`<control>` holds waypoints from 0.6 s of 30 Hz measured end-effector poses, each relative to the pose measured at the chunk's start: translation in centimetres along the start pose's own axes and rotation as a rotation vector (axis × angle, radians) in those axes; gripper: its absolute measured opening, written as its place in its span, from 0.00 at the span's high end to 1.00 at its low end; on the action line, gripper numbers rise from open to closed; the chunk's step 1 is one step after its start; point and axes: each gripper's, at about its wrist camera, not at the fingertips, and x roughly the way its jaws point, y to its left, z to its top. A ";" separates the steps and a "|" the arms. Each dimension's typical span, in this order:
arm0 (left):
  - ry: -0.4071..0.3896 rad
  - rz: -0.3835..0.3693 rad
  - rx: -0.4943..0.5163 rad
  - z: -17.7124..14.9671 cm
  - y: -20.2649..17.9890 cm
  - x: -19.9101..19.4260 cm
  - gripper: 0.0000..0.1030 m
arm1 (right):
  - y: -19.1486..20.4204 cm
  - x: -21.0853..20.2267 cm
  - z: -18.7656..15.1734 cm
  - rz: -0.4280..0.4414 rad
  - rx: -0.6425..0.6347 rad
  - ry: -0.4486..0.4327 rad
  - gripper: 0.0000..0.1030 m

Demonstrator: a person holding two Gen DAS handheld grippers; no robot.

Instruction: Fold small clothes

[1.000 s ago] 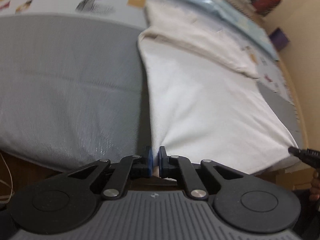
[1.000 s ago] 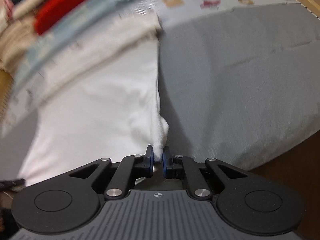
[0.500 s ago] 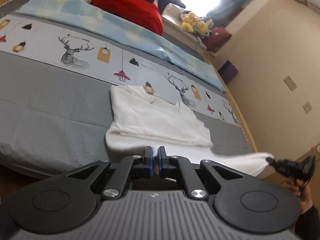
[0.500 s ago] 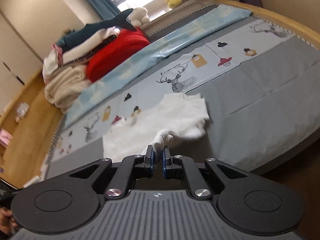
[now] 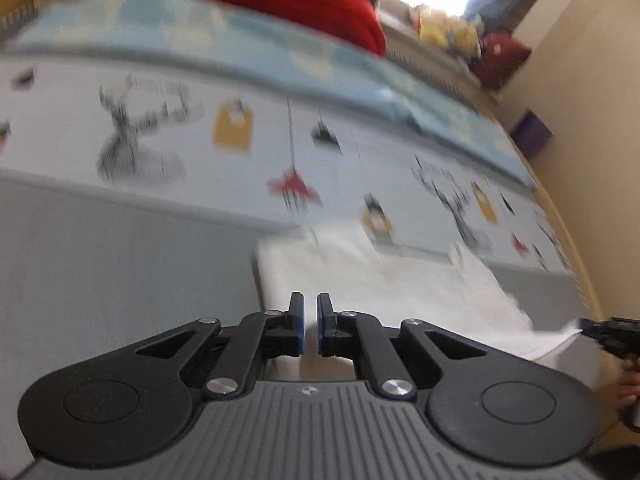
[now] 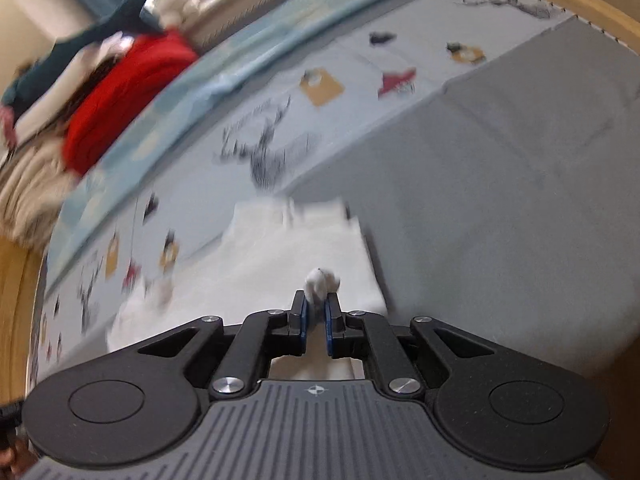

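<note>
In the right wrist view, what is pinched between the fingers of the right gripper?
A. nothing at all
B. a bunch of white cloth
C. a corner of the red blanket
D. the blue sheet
B: a small tuft of white cloth sticks up between the blue pads of the right gripper, and it belongs to the white garment lying on the bed.

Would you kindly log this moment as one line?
left gripper: shut on white cloth garment | right gripper: shut on it | fold underway
</note>
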 end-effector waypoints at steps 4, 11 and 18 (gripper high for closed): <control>0.070 -0.039 -0.185 0.0 2.5 2.4 0.89 | 0.4 2.2 0.7 -0.065 -0.085 -0.124 0.76; 0.146 0.002 -0.095 -1.1 1.5 5.9 0.74 | -0.8 4.7 -0.2 -0.087 -0.148 0.018 0.67; 0.188 0.035 -0.135 -1.0 1.1 8.7 0.69 | -1.6 7.0 -1.0 -0.101 -0.163 0.067 0.66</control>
